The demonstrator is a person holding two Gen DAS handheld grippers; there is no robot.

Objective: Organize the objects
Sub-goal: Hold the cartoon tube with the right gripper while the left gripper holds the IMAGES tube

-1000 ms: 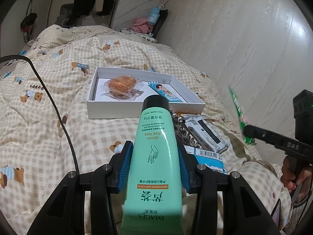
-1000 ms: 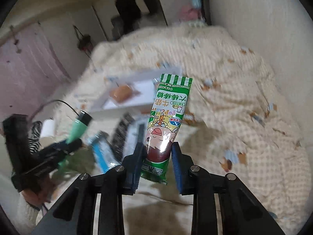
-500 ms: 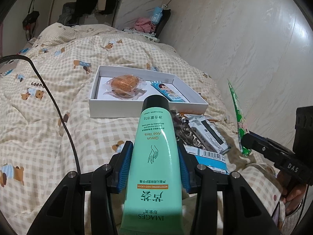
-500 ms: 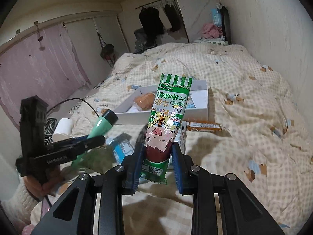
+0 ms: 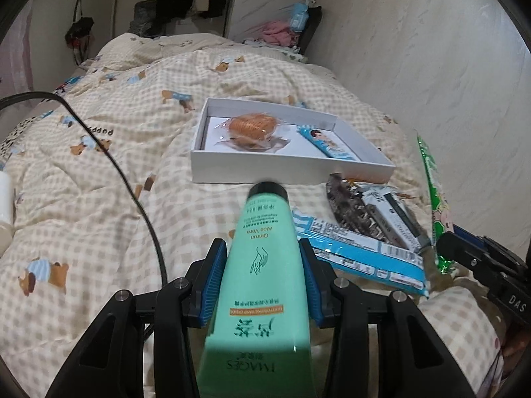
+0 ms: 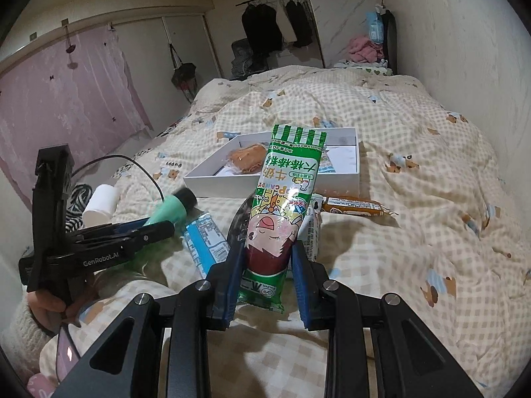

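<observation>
With the left gripper (image 5: 262, 285) clamped on the green tube (image 5: 262, 265) and the right gripper (image 6: 265, 275) pinching the candy packet (image 6: 285, 199), both above the bedspread (image 6: 415, 205), they'd probably best lower each flat inside the white box (image 5: 285, 165), beside the wrapped cake (image 5: 252, 127).

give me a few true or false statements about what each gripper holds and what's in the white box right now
1. The left gripper is shut on the green hand cream tube. True.
2. The right gripper is empty. False: it is shut on the green candy packet.
3. The white box holds a wrapped orange pastry. True.
4. The blue packet lies inside the box. False: it lies on the quilt, outside it.
</observation>
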